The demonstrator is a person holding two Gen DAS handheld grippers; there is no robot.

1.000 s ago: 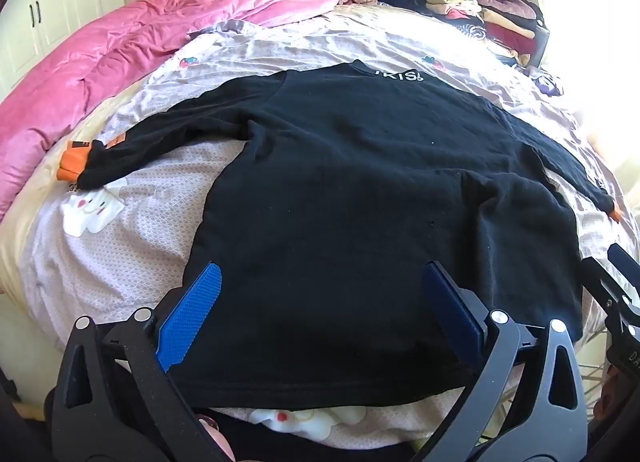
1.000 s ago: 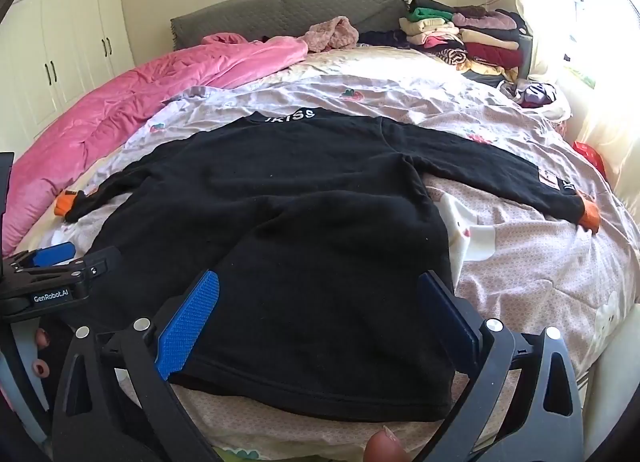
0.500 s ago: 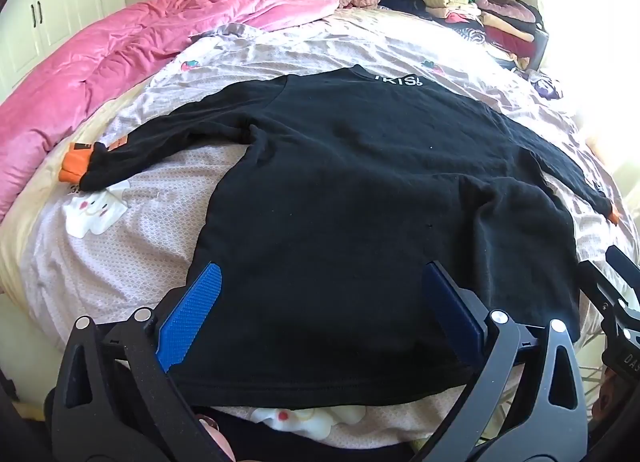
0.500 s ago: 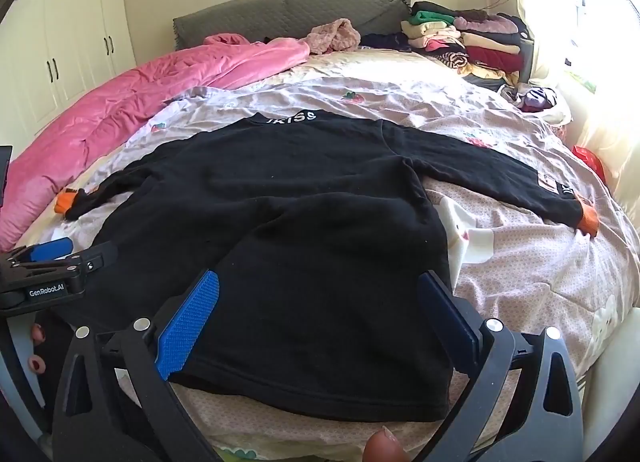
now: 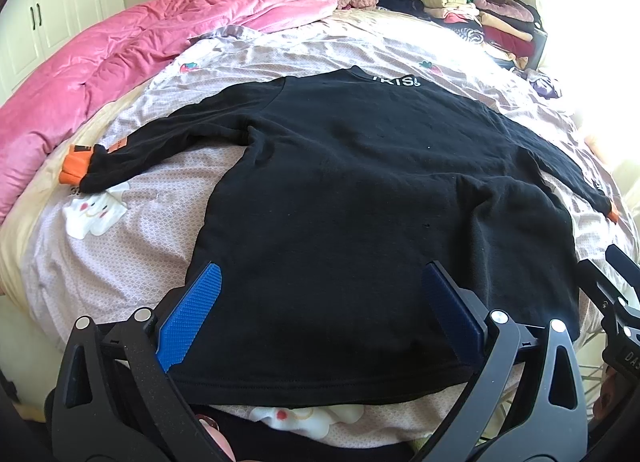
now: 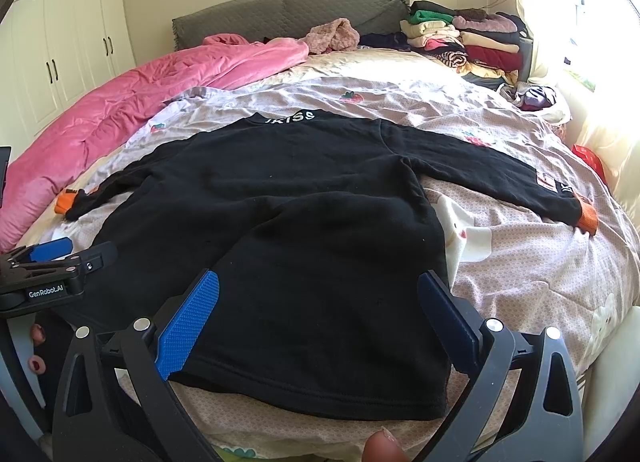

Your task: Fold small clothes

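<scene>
Sweatshirt (image 5: 360, 201) beneath both spread claws (image 5: 320, 314)

Left black plastic two-finger gripper (image 5: 320, 318): textured blue rubber pads (image 5: 190, 316), silver round screws (image 5: 499, 316), triangular frame cutouts. Right black plastic two-finger gripper (image 6: 318, 322) identical. White "GenRobot.AI" marking on left gripper's side in right view. Red-painted fingernails (image 6: 37, 365) visible.

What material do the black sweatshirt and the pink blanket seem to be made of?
Black sweatshirt: probably a thick cotton-like knit with a matte, slightly fuzzy surface that shows specks of lint; its hem is stitched and its cuffs are orange.
Pink blanket: looks like plush or velvet-like quilted fabric, since it has a soft sheen and puffy stitched folds. The exact fibre cannot be told.
</scene>
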